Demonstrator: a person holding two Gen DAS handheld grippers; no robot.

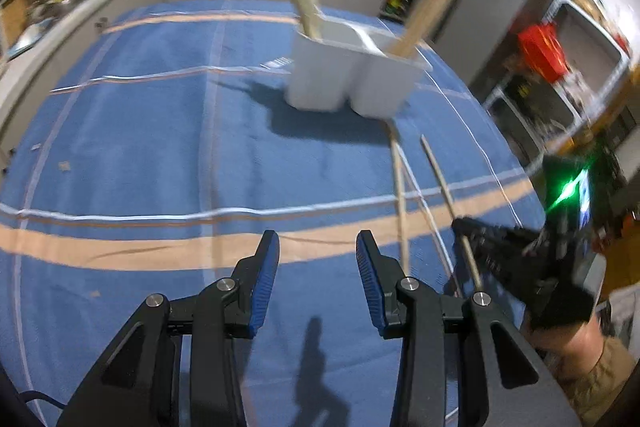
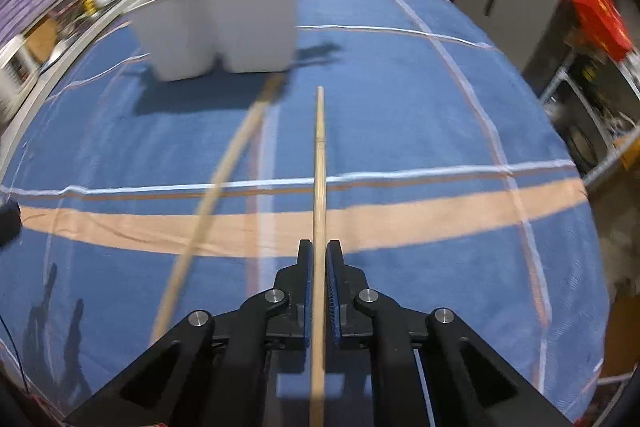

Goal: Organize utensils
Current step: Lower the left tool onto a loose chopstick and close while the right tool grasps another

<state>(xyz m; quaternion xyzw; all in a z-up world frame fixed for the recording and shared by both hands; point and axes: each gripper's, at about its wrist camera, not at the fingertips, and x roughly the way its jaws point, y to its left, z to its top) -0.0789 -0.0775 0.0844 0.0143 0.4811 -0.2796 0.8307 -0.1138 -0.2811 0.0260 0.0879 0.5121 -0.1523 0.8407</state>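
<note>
Left gripper: black angular linkage arms, round silver pivot screws, two fingers with ribbed blue pads
Right gripper: same black frame, silver screw heads, blue ribbed pads; seen from left wrist view as black body with green light glowing at rear
Hand at right gripper: tan sleeve at the wrist

We can read no text, label, brand or number anywhere in either view. The red box on the shelves at far right and the stickers on the far cabinets carry markings, but they are too blurred to make out.
</note>
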